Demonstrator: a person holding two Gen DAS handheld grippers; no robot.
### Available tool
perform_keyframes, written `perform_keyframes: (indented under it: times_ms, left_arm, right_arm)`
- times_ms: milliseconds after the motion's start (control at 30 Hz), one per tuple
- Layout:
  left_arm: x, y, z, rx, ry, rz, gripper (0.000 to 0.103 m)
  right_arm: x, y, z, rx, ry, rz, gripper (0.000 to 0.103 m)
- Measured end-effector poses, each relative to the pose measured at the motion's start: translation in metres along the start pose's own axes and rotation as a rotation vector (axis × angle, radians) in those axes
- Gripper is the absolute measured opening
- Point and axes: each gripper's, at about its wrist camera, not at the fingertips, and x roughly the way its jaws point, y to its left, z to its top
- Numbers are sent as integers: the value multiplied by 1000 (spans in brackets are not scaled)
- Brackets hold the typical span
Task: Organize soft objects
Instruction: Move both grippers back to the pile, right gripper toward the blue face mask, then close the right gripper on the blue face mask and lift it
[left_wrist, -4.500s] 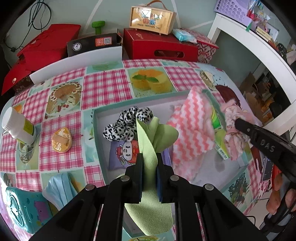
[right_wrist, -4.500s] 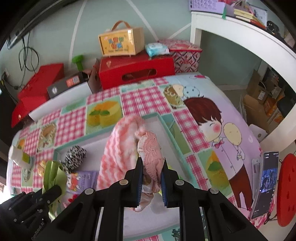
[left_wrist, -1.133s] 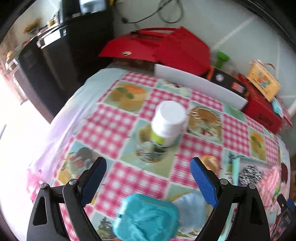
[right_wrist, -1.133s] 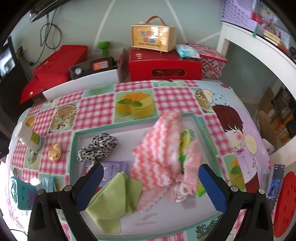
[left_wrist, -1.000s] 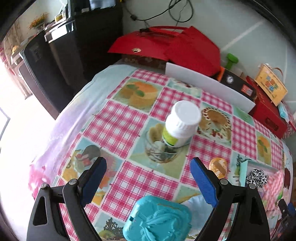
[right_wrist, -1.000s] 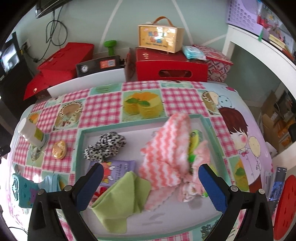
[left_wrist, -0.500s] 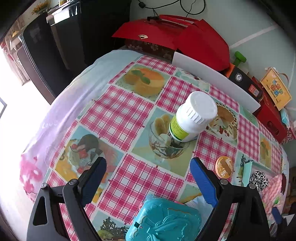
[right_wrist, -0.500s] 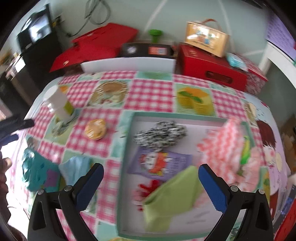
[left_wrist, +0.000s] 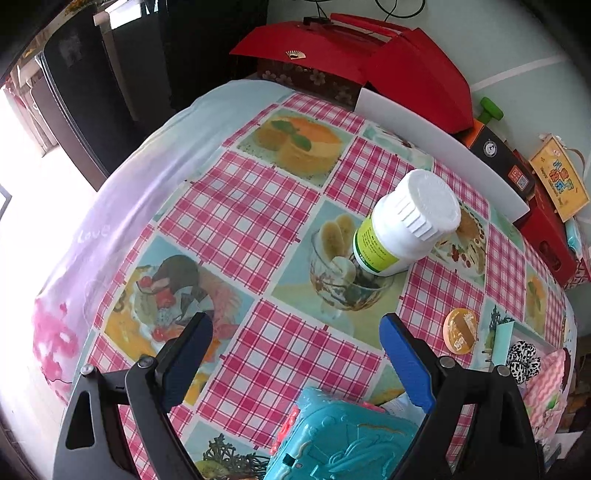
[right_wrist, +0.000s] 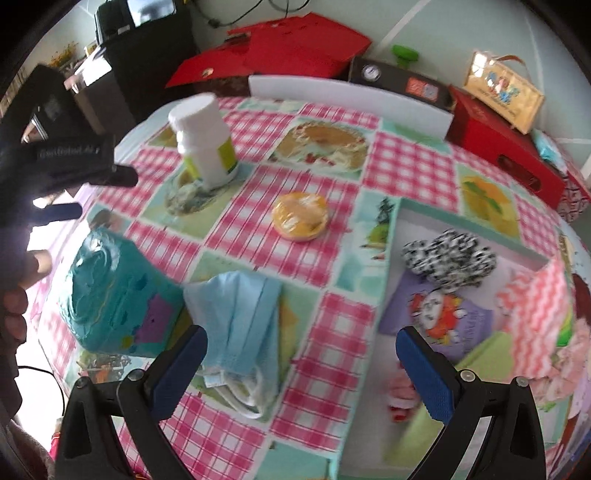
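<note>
— Soft light-blue pleated face mask: where is it?
— On the checked desk, just beside the teal plastic toy case, at about eleven o'clock from the right gripper.
— That gripper's state?
— Spread wide, nothing between the blue pads.
— The left gripper?
— Also wide apart and empty — hanging over the teal case, with the white screw-cap bottle at one o'clock.
— Anything in the shallow white tray?
— Black-and-white spotted scrunchie, pink zigzag cloth, green cloth.
</note>
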Motion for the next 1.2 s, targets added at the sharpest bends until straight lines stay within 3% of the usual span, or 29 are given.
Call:
perform_keyframes:
  times_ms: [767, 1200]
  left_arm:
    - [9, -7, -2, 25, 18, -13, 92]
    - [9, -9, -2, 44, 17, -15, 92]
  right_arm:
    - [46, 32, -8, -98, 93, -9, 103]
    - [52, 30, -5, -89, 69, -24, 103]
